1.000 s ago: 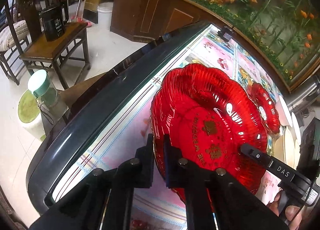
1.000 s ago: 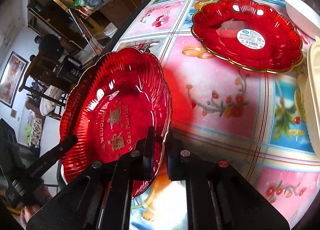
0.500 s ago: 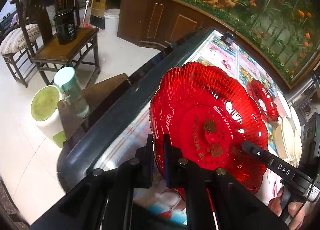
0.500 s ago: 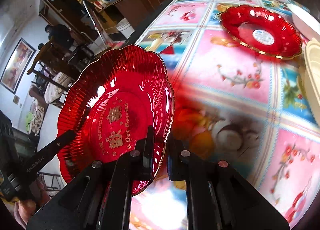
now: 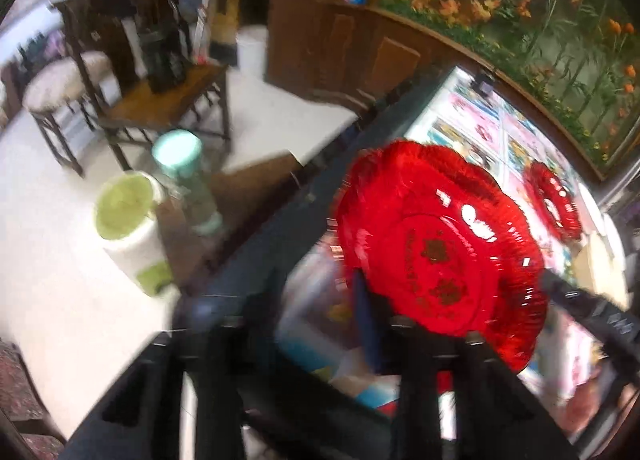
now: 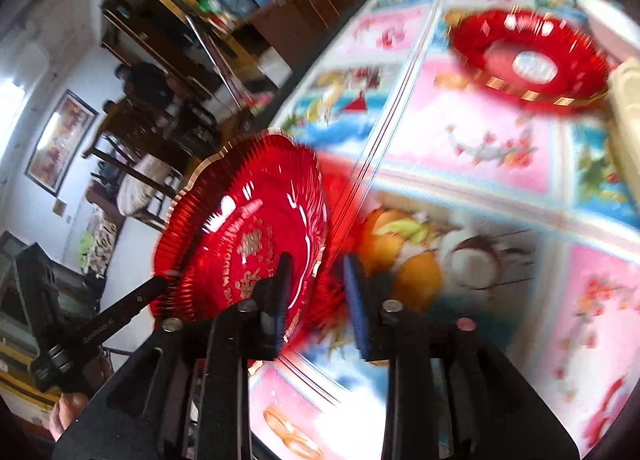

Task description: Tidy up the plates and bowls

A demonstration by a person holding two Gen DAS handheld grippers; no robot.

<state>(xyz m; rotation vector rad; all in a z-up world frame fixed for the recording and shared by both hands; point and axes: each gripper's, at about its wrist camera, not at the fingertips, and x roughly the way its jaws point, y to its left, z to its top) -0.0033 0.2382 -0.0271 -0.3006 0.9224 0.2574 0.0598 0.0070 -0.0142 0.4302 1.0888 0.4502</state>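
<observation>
**pj:** Starting off to the left of the near red plate point(image 5: 440, 260): there's a white bucket point(image 5: 128, 219) and a mint-capped bottle point(image 5: 188, 179) down past the worktop point(image 6: 480, 131) edge. Nothing we need there.

**mo:** Agreed. What about our left claw point(image 5: 318, 288)? It's smeary, but we read its jaws as parted, with the plate's left rim sitting right at the inner face of the right-hand pad. It's not pinched, as far as we can see.

**pj:** Same read here. The plate is tilted up on edge over the near corner of the worktop, face toward the left camera. It's glossy translucent red plastic, ribbed all round, with a scalloped gold-trimmed rim and gold lettering in the flat middle.

**mo:** On the plate's other side, our right claw point(image 6: 316, 280) is let go too. The jaws stand apart and the rim runs through the gap. We can't tell whether anything is actually bearing the plate.

**pj:** The part that matters is that the second red plate point(image 6: 528, 59) lies flat on the worktop, beyond the near plate and off to its right. It's the same fluted shape, with a white sticker in its well. So we'd guess the stack goes there, and the right claw is the nearer one for carrying it.

**mo:** It's slick plastic with a thin rim, so we'd want a firm re-pinch first. Further right still there are cream dishes point(image 6: 626, 99) at the edge of view.
</observation>
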